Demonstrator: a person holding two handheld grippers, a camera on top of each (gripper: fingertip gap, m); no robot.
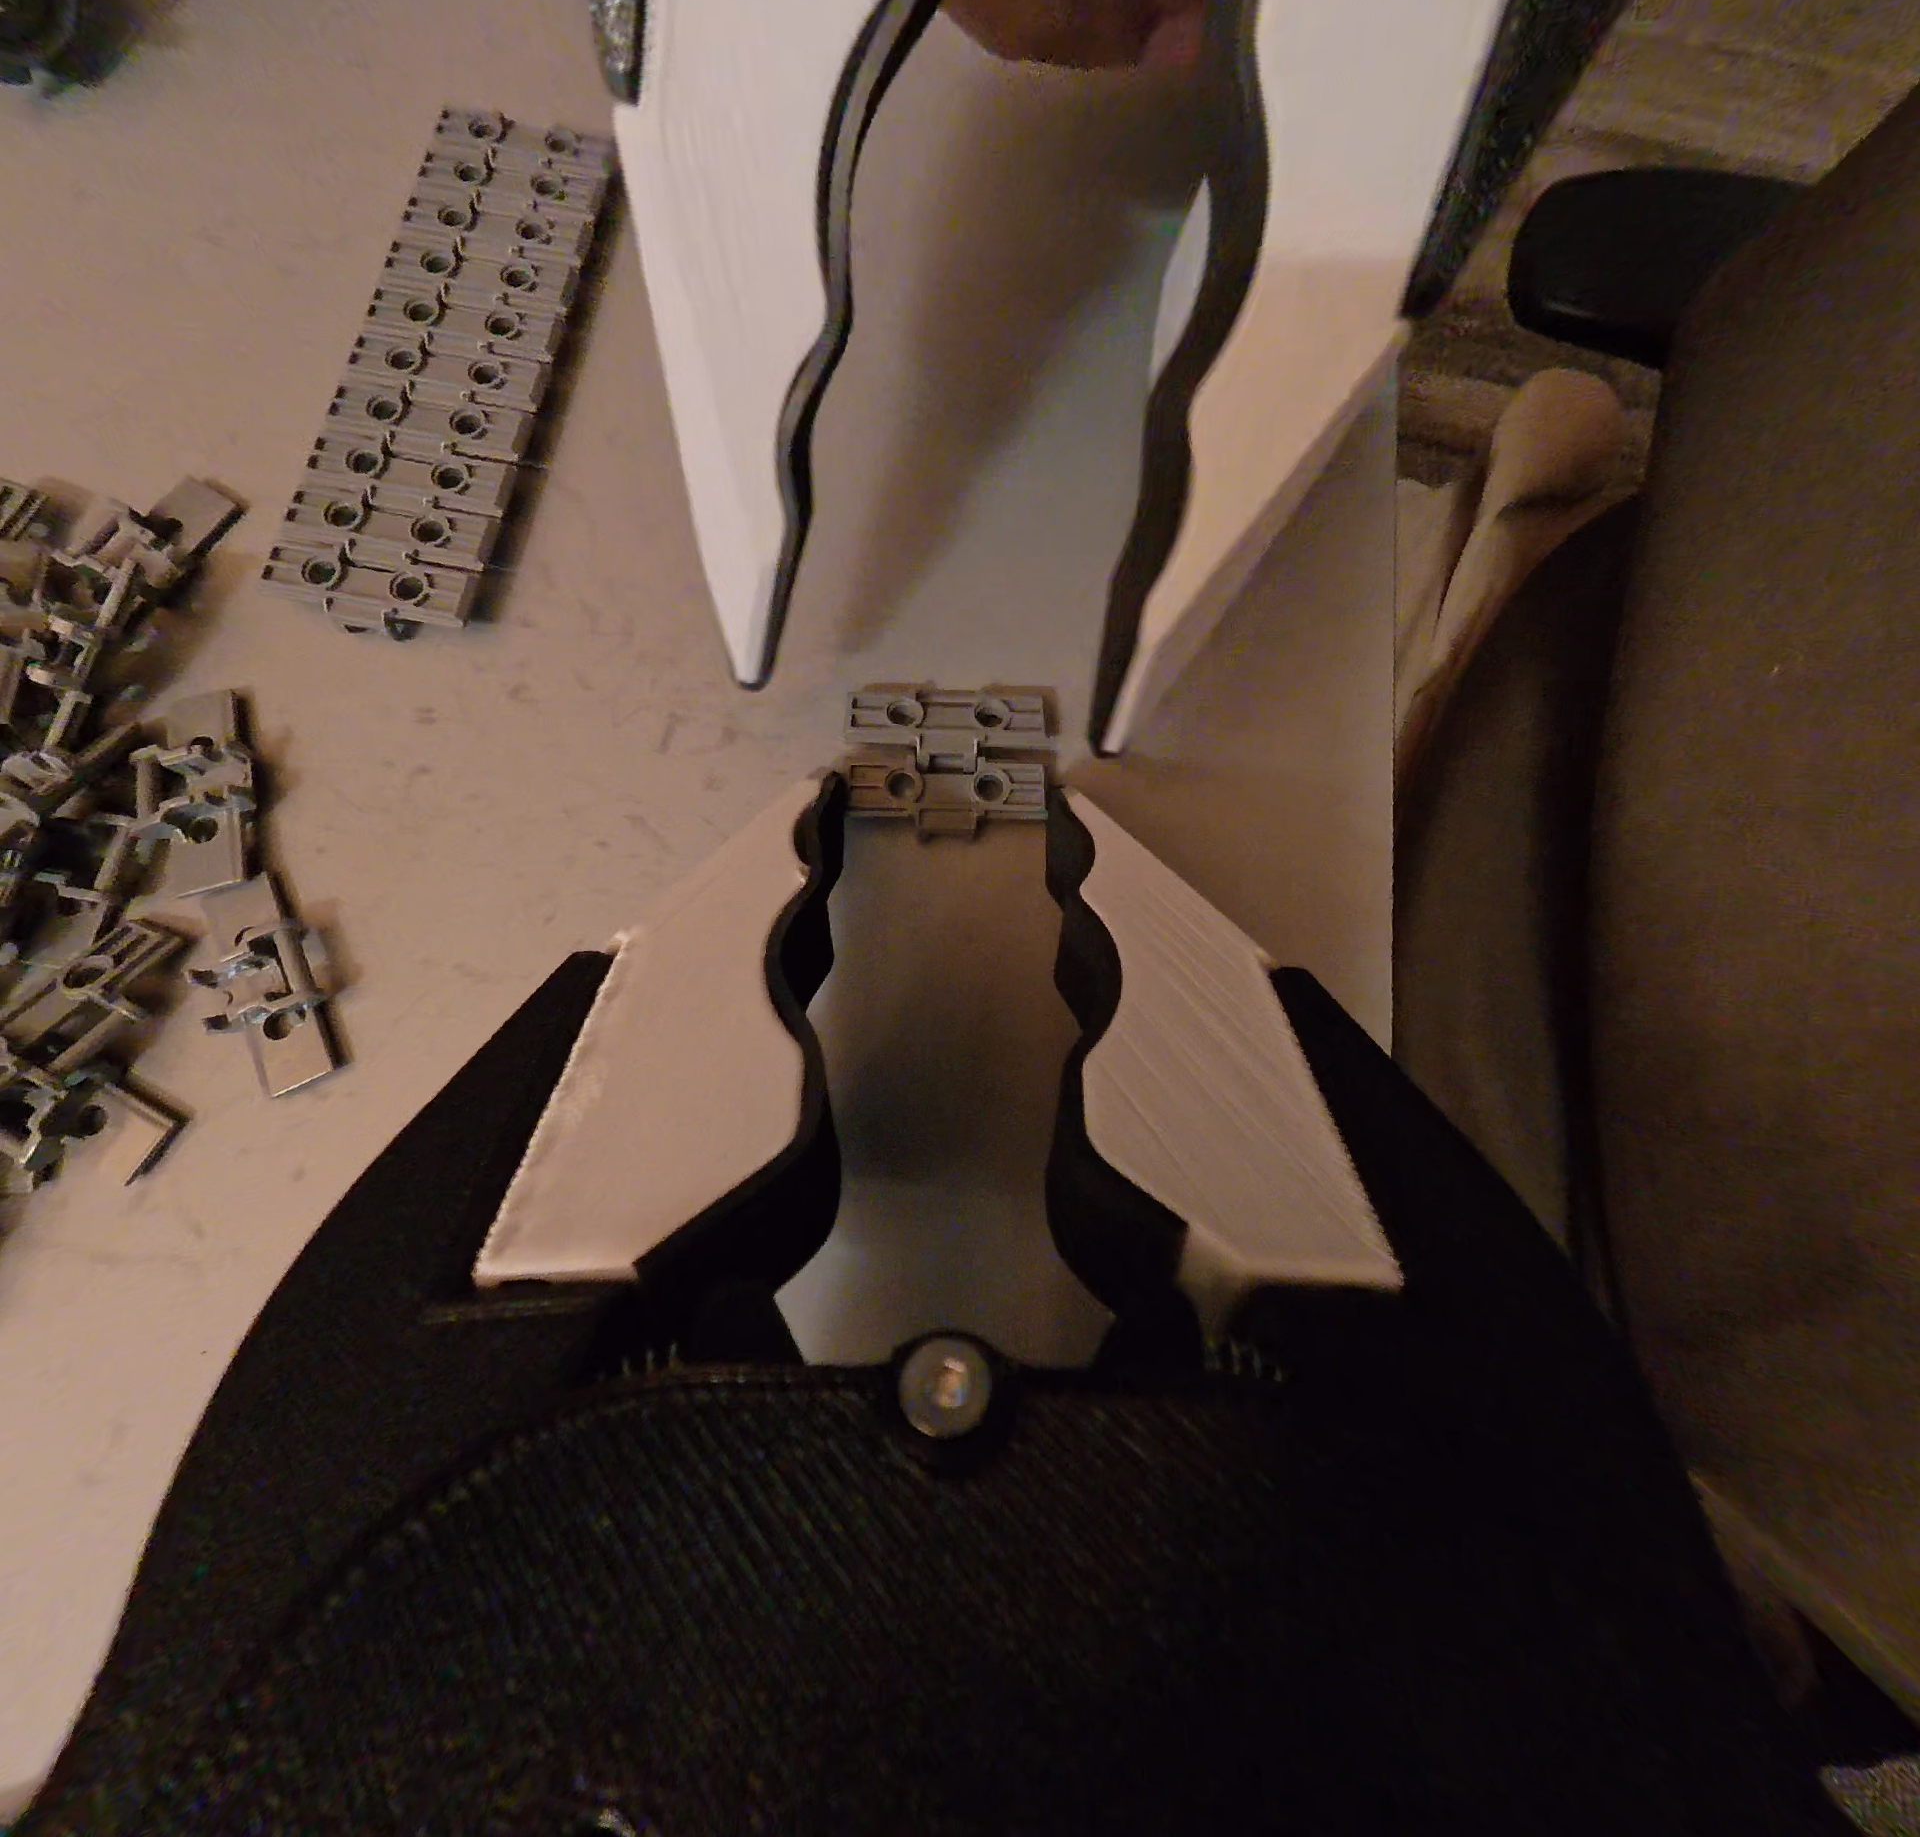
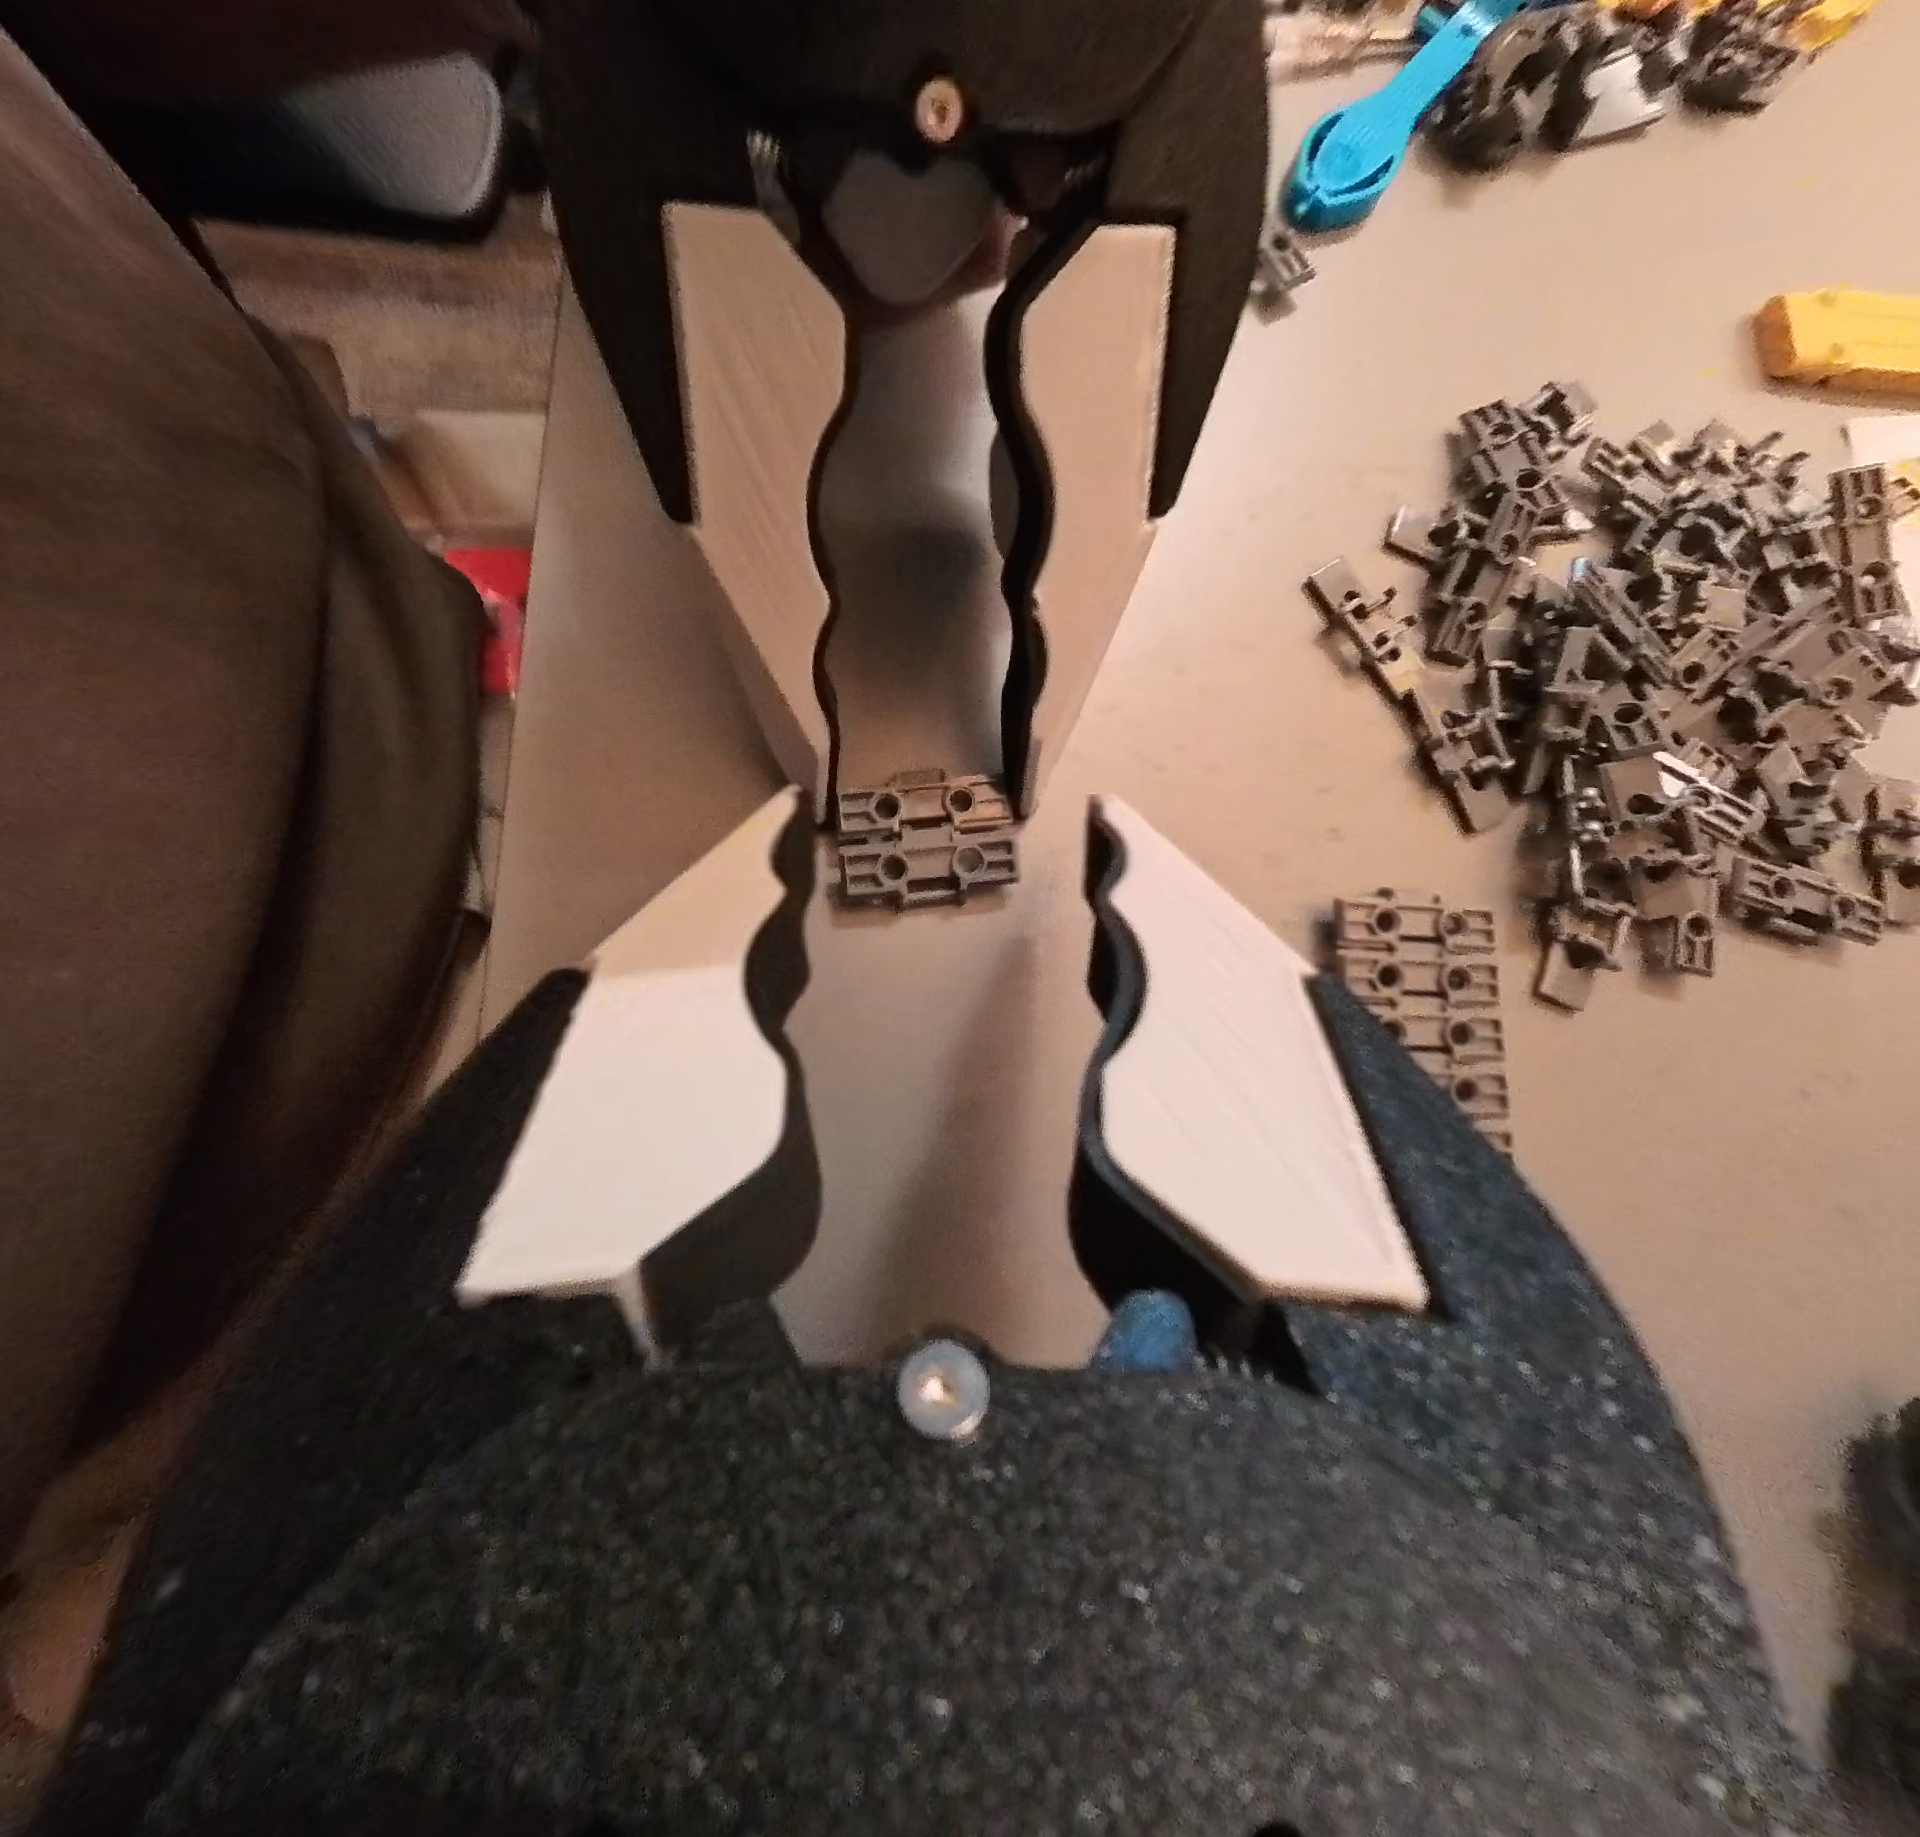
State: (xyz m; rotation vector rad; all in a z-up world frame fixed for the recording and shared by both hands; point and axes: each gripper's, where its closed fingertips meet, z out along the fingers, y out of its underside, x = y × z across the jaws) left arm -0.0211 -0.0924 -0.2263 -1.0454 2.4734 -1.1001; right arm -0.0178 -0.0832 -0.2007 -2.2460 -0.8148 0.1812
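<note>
Two small grey track links (image 1: 945, 759) are clipped together, just above the beige table (image 1: 561, 769). My left gripper (image 1: 943, 798) is shut on the nearer link, with a black pad on each of its ends. My right gripper (image 1: 932, 709) comes in from the opposite side. It is open, and its fingertips stand either side of the farther link without touching it. In the right wrist view the link pair (image 2: 925, 847) lies between the tips of my right gripper (image 2: 948, 807), and my left gripper (image 2: 927, 805) pinches the far link.
A long assembled strip of links (image 1: 436, 364) and a pile of loose links (image 1: 104, 852) lie to the left. The right wrist view shows the pile (image 2: 1662, 696), the strip (image 2: 1423, 998), a blue tool (image 2: 1361, 135), a yellow piece (image 2: 1839, 353) and a person's brown clothing (image 2: 156, 748) at the table edge. Both grippers' tips are close together, under 4 cm apart.
</note>
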